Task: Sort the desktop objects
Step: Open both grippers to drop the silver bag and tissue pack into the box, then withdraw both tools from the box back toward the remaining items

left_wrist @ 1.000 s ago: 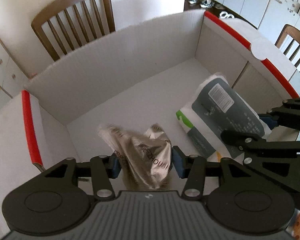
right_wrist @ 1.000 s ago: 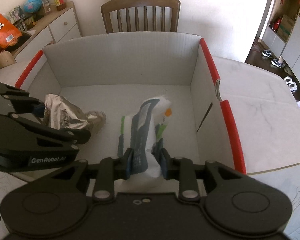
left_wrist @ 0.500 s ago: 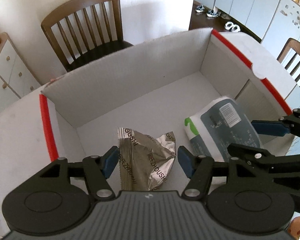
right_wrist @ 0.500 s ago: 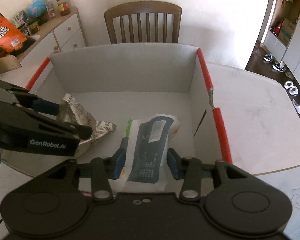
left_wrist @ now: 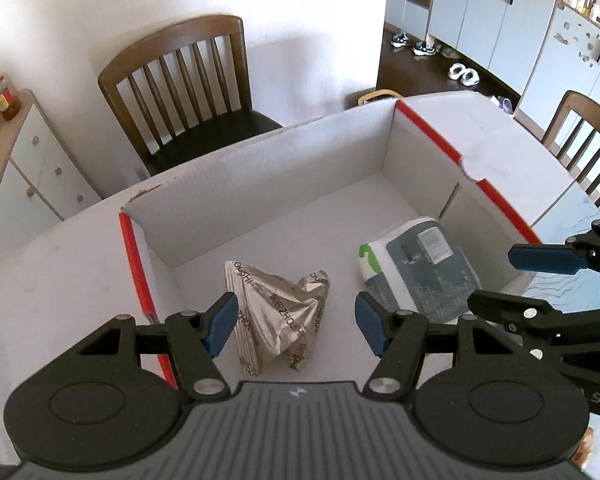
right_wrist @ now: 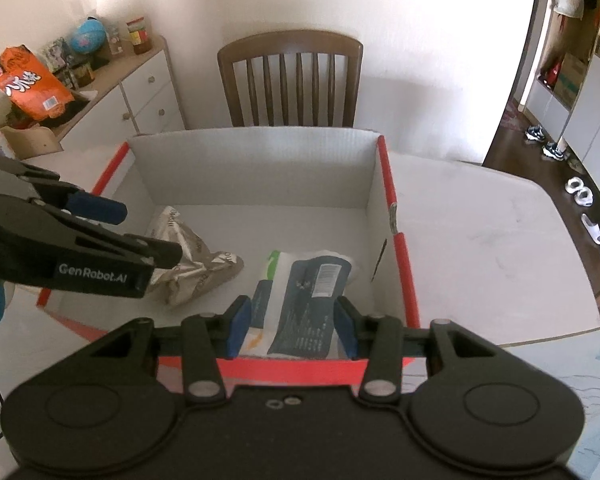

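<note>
Left wrist view: left gripper (left_wrist: 296,328) gapes empty above one crumpled foil packet (left_wrist: 278,316); right gripper (right_wrist: 291,326) likewise spread, clear of one white-and-grey pouch (right_wrist: 306,304). Both items lie in one red-edged cardboard box (right_wrist: 256,168); two wooden chairs stand beyond.

My left claw (left_wrist: 296,326) is black plastic with blue pads (left_wrist: 220,330) and silver screws. White lettering marks its side. My right claw (right_wrist: 292,326) looks the same.
</note>
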`<state>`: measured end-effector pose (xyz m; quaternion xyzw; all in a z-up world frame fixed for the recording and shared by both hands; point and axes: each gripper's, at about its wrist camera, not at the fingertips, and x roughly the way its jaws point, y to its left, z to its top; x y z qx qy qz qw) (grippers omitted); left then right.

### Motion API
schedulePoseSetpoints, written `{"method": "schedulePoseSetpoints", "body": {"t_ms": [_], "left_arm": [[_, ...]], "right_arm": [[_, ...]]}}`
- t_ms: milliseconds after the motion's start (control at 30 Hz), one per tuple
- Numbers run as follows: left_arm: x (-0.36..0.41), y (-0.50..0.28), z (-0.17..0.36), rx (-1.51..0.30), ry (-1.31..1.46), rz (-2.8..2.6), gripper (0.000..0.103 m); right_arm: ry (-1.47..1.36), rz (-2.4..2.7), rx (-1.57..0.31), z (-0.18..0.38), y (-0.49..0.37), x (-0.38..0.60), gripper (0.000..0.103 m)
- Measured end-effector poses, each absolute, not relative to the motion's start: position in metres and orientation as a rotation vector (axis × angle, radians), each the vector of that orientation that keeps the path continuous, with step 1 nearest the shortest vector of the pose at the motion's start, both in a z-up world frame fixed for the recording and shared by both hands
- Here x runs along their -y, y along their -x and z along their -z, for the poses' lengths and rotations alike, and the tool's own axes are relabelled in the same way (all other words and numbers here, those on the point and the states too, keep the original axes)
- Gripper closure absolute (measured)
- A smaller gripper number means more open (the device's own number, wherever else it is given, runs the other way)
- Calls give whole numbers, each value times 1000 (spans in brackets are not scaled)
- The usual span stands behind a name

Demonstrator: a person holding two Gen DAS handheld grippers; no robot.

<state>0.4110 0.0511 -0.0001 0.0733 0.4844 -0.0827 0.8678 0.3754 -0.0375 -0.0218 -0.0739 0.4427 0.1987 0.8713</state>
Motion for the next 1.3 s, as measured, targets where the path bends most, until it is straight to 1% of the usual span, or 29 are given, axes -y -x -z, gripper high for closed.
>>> {"method": "schedulePoseSetpoints", "body": {"t_ms": [367, 667, 900, 1000, 1067, 1300], "left_arm": [[-40, -369, -35, -962, -149, 166, 39], [-33, -325, -58, -911, -148, 165, 39], [-26, -294, -69, -884, -154, 180, 39], [-24, -281, -72, -874, -148, 183, 39], [-22, -272, -72, -871, -145, 186, 39], [-22, -244, -68, -864, -132, 177, 39]], "right_arm": [[144, -438, -876, -12, -344, 54, 58], [148, -463, -847, -27, -315, 69, 58], [142, -466, -830, -34, -293, 81, 55], [135, -469, -818, -37, -282, 88, 52], [127, -469, -810, -40, -275, 94, 49], [117, -452, -807, -38, -257, 115, 45]]}}
